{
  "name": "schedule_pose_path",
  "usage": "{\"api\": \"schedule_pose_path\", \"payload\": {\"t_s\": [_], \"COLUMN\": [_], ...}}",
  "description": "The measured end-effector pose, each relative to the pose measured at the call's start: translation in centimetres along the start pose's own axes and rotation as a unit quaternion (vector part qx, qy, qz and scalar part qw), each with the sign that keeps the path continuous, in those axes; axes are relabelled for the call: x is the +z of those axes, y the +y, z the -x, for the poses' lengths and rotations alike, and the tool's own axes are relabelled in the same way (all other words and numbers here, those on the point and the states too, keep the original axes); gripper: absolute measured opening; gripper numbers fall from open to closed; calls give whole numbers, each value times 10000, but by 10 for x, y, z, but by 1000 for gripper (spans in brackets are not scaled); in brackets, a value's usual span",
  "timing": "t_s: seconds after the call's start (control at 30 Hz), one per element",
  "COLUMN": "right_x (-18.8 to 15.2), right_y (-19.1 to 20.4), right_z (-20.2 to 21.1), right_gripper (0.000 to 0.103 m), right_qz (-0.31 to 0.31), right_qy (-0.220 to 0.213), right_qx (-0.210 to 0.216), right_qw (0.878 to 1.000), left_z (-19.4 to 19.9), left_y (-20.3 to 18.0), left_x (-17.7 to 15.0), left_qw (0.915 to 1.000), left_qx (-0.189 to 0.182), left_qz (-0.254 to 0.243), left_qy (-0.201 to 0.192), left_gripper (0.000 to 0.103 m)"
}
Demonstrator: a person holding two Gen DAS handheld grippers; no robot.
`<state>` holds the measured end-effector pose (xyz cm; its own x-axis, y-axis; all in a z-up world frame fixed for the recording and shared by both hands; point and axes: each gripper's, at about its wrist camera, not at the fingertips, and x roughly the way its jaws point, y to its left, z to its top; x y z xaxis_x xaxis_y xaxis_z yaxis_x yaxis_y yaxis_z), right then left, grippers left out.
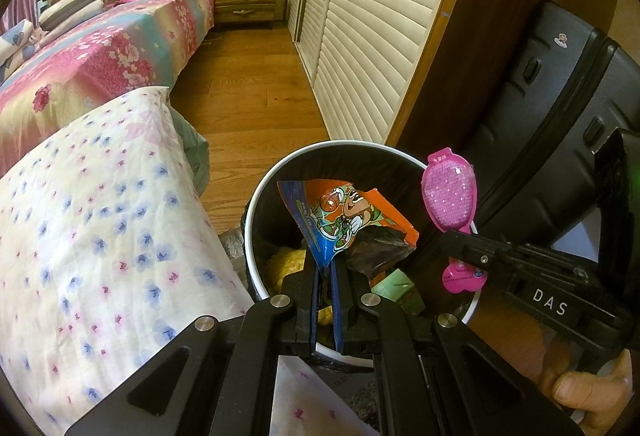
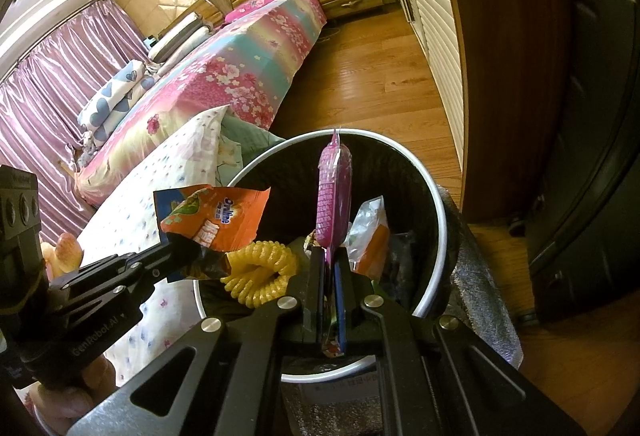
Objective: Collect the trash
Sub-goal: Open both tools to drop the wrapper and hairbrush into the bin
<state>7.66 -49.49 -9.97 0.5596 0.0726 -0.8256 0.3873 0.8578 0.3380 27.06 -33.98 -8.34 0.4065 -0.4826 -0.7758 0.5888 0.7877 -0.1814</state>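
A round trash bin (image 1: pixel 256 211) with a white rim and black liner stands on the floor beside the bed; it also shows in the right wrist view (image 2: pixel 434 195). My left gripper (image 1: pixel 326 268) is shut on an orange and blue snack wrapper (image 1: pixel 332 215), held over the bin; the wrapper also shows in the right wrist view (image 2: pixel 224 215). My right gripper (image 2: pixel 330 256) is shut on a pink blister pack (image 2: pixel 334 187), upright above the bin; the pack also shows in the left wrist view (image 1: pixel 450 195). Inside the bin lie a yellow coiled cord (image 2: pixel 260 272) and other wrappers (image 2: pixel 372 232).
A bed with a floral quilt (image 1: pixel 80 236) lies left of the bin. A black suitcase (image 1: pixel 560 95) stands to the right against a dark wood panel. Louvred wardrobe doors (image 1: pixel 360 15) line the wood floor (image 1: pixel 248 83). A nightstand (image 1: pixel 246 1) is at the far end.
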Motion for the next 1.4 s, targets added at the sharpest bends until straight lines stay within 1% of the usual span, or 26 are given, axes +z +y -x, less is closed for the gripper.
{"api": "schedule_pose_path", "payload": {"t_s": [0.03,0.1,0.17,0.2,0.23,0.3,0.37,0.4,0.53,0.63,0.73,0.77,0.83,0.9,0.93,1.07,1.3,1.4], "right_x": [-1,0,0,2,3,2,3,3,2,1,-3,-4,-7,-12,-14,-26,-47,-58], "right_y": [0,0,-2,-3,-4,-6,-7,-7,-5,-1,7,10,17,26,30,49,77,89], "right_z": [0,0,1,2,2,3,5,6,10,13,20,22,28,34,37,51,75,84], "right_gripper": [5,9,9,9,10,15,31,33,35,43,47,51,57,57,60,77,87,90], "right_qz": [-8,-39,-77,-94,-123,-208,-245,-252,-247,-236,-192,-177,-133,-55,-19,149,355,470], "right_qy": [3,14,14,10,17,21,-6,-27,-62,-93,-148,-176,-261,-334,-365,-582,-972,-1139], "right_qx": [4,29,51,67,73,97,93,95,101,110,138,149,174,200,216,219,246,264], "right_qw": [10000,10000,10000,9999,9999,9997,9997,9996,9996,9996,9996,9996,9994,9992,9991,9980,9943,9920], "left_z": [0,0,-1,-1,-1,1,5,7,17,27,44,50,66,82,89,120,165,184], "left_y": [0,1,2,3,3,4,4,5,9,13,19,22,26,29,30,39,49,48], "left_x": [0,0,0,0,0,0,0,-1,-6,-13,-23,-27,-38,-49,-54,-79,-124,-146], "left_qw": [10000,10000,10000,10000,10000,10000,10000,10000,9999,9997,9994,9992,9984,9975,9971,9943,9876,9834], "left_qx": [-4,-24,-20,-30,-31,8,40,52,72,63,64,73,165,210,194,192,374,577], "left_qz": [-2,5,15,21,27,41,44,41,71,127,174,202,239,260,289,472,725,697], "left_qy": [1,12,26,38,55,32,-36,-49,-119,-174,-283,-332,-476,-621,-669,-938,-1341,-1575], "left_gripper": [4,4,6,8,11,31,38,39,44,45,47,51,52,53,53,58,63,65]}}
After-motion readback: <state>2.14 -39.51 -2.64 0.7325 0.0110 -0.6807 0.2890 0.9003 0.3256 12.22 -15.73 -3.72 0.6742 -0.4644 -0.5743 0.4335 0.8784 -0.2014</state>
